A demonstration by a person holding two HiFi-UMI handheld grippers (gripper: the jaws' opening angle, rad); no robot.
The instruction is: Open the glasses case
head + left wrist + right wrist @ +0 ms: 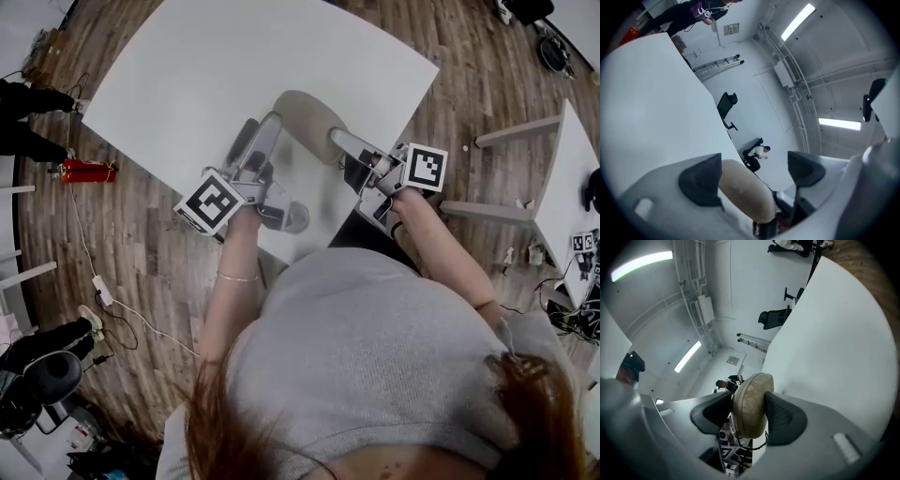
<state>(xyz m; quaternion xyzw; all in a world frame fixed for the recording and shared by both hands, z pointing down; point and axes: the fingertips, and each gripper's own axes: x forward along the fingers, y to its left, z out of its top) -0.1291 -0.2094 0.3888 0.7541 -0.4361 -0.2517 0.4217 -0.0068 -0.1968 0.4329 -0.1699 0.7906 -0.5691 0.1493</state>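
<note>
L gripper (752, 174): released, jaws wide apart. One pad (701, 180) lies against the side of the glasses case (743, 194); the other pad stands well clear of it.
R gripper (749, 418): clamped on the case's rounded end, a pad pressed to each side.
Case: tan, oval, closed, zip seam w/ a thin cord pull hanging at the R gripper's end. It lies between the two grippers, on the table (206, 66), L gripper at one end, R at the other.
Markings: b/w square pattern on the L cube (211, 200) and the R cube (425, 167). Can't read any print on the case.
Surface: plain white tabletop.
Room: wood-plank floor (141, 253). Red fire extinguisher (86, 171) lies on it out to the L gripper's side, white power strip (101, 291) w/ cable nearer the person. Second white table (567, 197) off the R gripper's side. Black office chair (726, 104) beyond the L gripper's jaws.
Edges: table's near edge runs just behind both grippers, by the person's grey top (375, 347).
Open room: wide bare tabletop ahead of both grippers.
</note>
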